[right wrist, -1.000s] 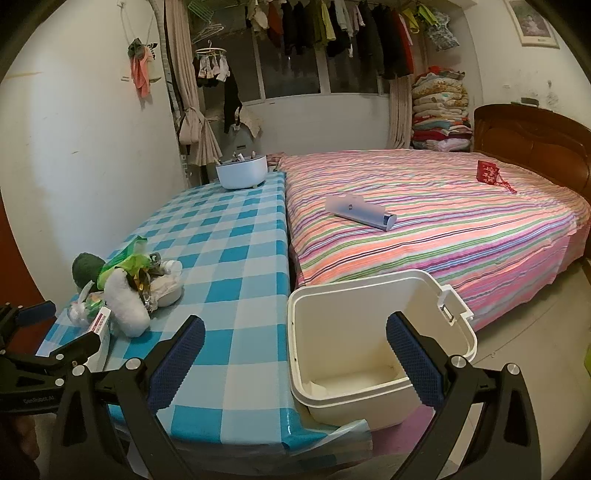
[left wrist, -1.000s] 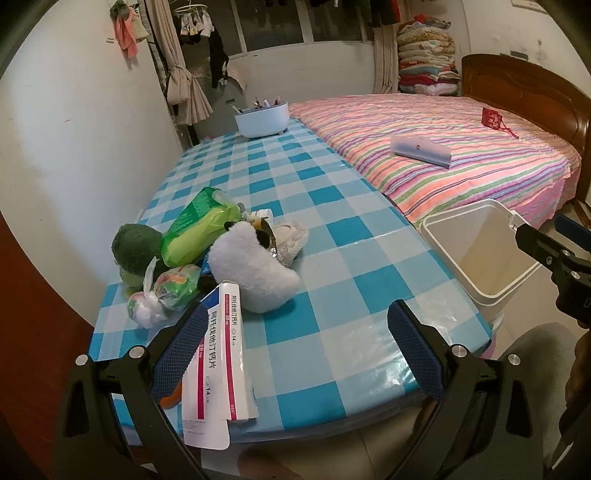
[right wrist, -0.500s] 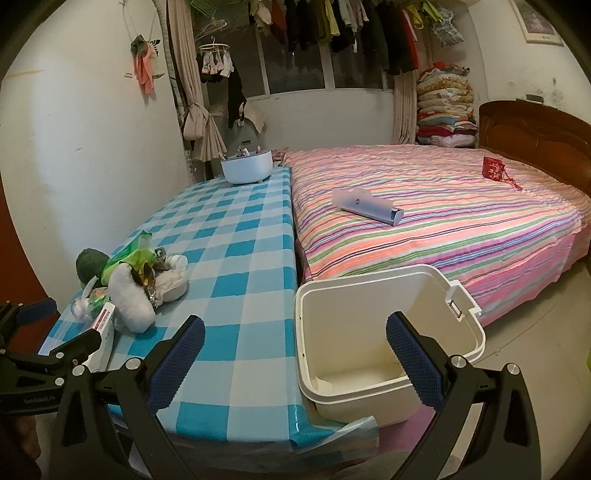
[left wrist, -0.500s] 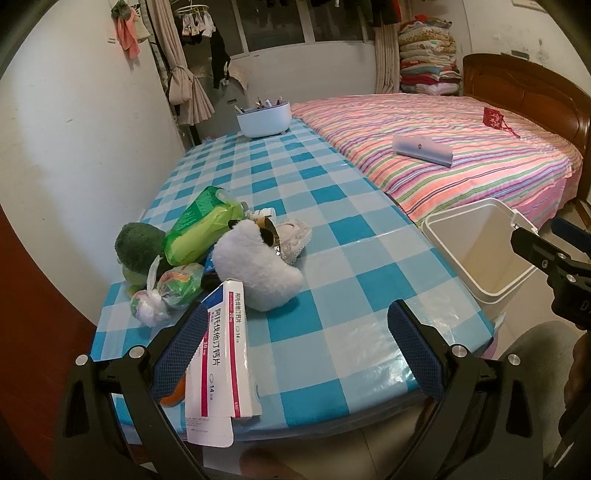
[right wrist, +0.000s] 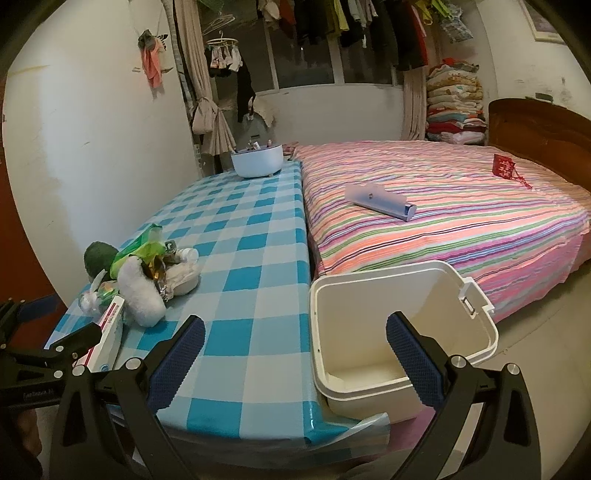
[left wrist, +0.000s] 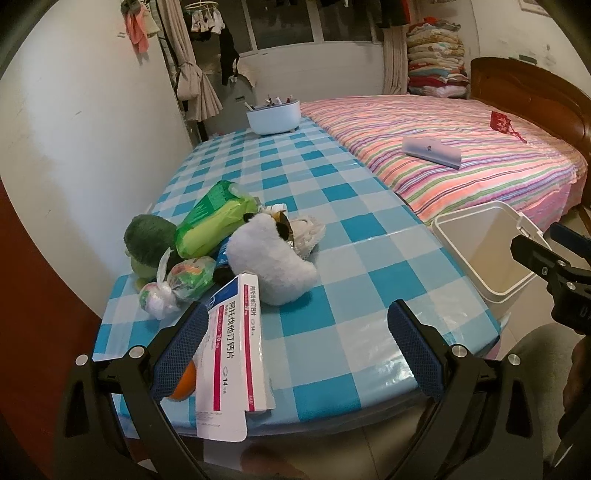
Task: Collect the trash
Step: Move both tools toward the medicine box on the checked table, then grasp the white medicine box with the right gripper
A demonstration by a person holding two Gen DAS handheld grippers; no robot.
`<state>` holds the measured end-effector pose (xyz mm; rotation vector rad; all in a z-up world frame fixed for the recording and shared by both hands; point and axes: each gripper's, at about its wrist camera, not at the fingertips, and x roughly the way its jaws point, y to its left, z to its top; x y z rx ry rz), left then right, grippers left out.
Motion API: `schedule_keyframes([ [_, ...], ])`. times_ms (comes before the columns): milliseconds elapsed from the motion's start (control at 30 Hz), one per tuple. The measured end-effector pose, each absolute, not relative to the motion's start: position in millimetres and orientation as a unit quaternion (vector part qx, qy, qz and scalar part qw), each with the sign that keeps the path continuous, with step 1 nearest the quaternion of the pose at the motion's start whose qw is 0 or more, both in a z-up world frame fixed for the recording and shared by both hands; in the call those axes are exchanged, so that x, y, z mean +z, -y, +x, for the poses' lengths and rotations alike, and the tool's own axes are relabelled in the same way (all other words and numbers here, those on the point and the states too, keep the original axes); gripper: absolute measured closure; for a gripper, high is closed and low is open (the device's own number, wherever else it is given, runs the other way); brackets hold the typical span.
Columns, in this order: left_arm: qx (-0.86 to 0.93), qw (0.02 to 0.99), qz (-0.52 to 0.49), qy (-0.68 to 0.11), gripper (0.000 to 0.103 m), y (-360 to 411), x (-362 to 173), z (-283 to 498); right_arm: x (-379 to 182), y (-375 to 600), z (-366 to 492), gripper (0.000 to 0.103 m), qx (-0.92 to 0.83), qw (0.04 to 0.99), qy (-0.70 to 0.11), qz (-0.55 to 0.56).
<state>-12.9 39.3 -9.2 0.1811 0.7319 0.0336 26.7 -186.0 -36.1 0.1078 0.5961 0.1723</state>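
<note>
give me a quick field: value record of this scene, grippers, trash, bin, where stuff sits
left gripper: open, empty, near the table's front edge
right gripper: open, empty, over the table corner and the bin
table: blue checked cloth, against the bed
pile: front left of the table: green packet, white plush, knotted bag
box: flattened medicine box, overhanging the front edge
bin: white, open, empty, beside the table
bowl: at the table's far end

A home bedroom: striped bed [right wrist: 443,221], hanging clothes [right wrist: 332,22], folded blankets [right wrist: 454,99].
</note>
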Motion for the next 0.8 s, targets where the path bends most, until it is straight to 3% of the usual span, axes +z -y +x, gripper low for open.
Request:
schedule_keyframes([
  [400, 0.023, 0.931, 0.080, -0.356, 0.007, -52.4, -10.6, -19.7, -37.3, 178.7, 28.7, 0.007, 0.110, 0.943, -0.308, 0.069],
  [800, 0.042, 0.936, 0.033, -0.347, 0.007, -116.7, -11.9, -53.3, -39.0, 132.7, 33.4, 0.007, 0.188, 0.923, -0.332, 0.053],
])
